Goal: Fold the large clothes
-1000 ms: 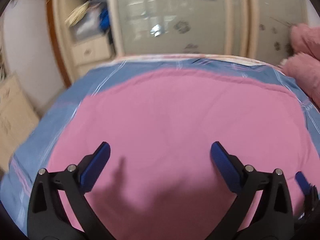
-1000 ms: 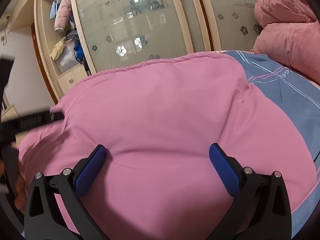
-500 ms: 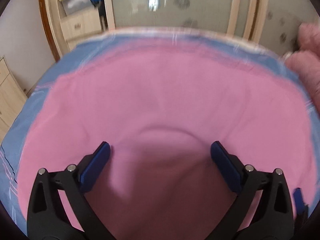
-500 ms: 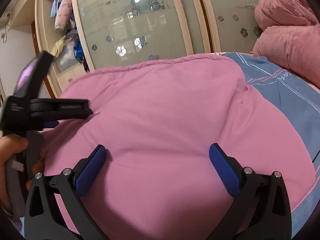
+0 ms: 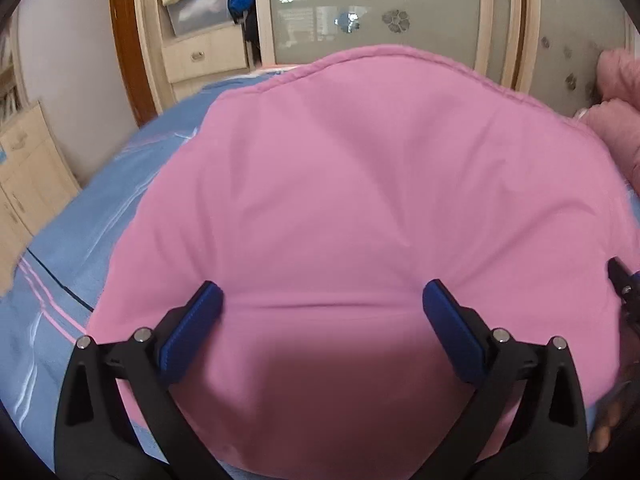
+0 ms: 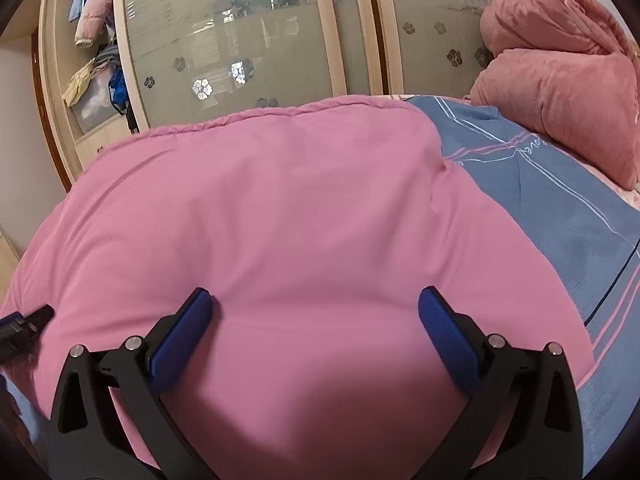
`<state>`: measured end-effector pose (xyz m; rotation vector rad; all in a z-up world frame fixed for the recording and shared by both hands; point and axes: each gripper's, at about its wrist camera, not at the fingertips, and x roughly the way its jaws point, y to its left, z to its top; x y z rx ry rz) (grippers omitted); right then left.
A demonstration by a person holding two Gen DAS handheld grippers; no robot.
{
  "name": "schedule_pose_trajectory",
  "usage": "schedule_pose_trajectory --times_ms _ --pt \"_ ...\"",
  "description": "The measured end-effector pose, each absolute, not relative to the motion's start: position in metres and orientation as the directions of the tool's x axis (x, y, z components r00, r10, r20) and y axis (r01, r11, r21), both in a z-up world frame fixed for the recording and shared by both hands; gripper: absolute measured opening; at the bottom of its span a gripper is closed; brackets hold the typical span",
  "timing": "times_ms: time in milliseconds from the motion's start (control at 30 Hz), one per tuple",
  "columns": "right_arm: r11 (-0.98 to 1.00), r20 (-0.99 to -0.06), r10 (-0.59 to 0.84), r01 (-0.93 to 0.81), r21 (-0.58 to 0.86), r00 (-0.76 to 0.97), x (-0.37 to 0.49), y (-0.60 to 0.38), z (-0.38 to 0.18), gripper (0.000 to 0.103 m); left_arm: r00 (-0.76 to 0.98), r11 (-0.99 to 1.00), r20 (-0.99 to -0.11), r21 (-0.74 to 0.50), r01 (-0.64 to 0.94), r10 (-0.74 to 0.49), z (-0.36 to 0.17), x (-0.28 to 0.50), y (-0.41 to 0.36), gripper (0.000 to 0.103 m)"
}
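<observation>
A large pink garment lies spread flat on a blue bed sheet; it also fills the right wrist view. My left gripper is open and empty, low over the garment's near part. My right gripper is open and empty, also low over the garment. The right gripper's tip shows at the right edge of the left wrist view. The left gripper's tip shows at the left edge of the right wrist view.
A wardrobe with frosted sliding doors stands beyond the bed, with an open shelf section holding clothes. Pink plush bedding is piled at the right on the sheet. A light wooden cabinet stands at the left.
My left gripper has swung down and pulled back toward the garment's near left part, so its far hem now shows. The right gripper has barely moved. Both stayed open.
</observation>
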<state>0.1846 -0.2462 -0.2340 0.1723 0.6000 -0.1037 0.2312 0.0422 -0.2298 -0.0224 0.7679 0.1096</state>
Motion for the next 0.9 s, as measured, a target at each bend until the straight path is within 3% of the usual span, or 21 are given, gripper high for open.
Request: schedule_pose_trajectory --times_ms 100,267,333,400,467,600,700,767,800,867,900 --pt "0.979 -0.533 -0.055 0.15 0.136 0.844 0.178 -0.247 -0.229 0.102 0.733 0.989 -0.676 -0.035 -0.142 0.081 -0.227 0.229 0.047 0.101" --pt "0.98 -0.31 -0.146 0.18 0.085 0.94 0.143 -0.24 -0.202 0.102 0.848 0.986 -0.529 -0.117 -0.121 0.041 -0.233 0.199 0.055 0.101" --pt "0.981 -0.347 -0.17 0.193 0.031 0.922 0.151 -0.234 -0.205 0.102 0.846 0.986 -0.531 -0.11 -0.122 0.045 -0.233 0.199 0.053 0.101" --pt "0.985 -0.509 -0.165 0.167 -0.042 0.844 0.181 -0.226 -0.227 0.102 0.827 0.987 -0.56 -0.106 -0.124 0.043 -0.236 0.203 0.051 0.101" --pt "0.989 -0.579 -0.119 0.151 0.008 0.807 0.194 -0.235 -0.236 0.102 0.815 0.988 -0.578 -0.092 -0.128 0.052 -0.238 0.208 0.049 0.101" --pt "0.986 -0.576 -0.07 0.143 0.082 0.814 0.191 -0.247 -0.236 0.102 0.832 0.989 -0.548 -0.054 -0.14 0.088 -0.236 0.206 0.048 0.101" --pt "0.988 -0.469 -0.038 0.104 0.116 0.882 0.173 -0.243 -0.221 0.102 0.914 0.984 -0.364 0.054 -0.171 0.179 -0.221 0.169 0.024 0.101" --pt "0.992 -0.375 -0.014 0.06 0.113 0.927 0.155 -0.236 -0.21 0.102 0.959 0.988 -0.246 0.096 -0.119 0.139 -0.211 0.146 0.007 0.101" --pt "0.995 -0.344 -0.005 0.04 0.093 0.939 0.15 -0.231 -0.206 0.102 0.968 0.99 -0.23 0.119 -0.074 0.1 -0.209 0.14 -0.003 0.101" --pt "0.999 -0.369 0.017 0.001 0.049 0.929 0.149 -0.217 -0.211 0.102 0.949 0.992 -0.313 0.125 0.01 0.03 -0.214 0.149 -0.012 0.101" --pt "0.999 -0.423 0.025 -0.013 0.031 0.906 0.158 -0.212 -0.219 0.102 0.926 0.992 -0.377 0.114 0.047 0.0 -0.22 0.157 -0.014 0.101"
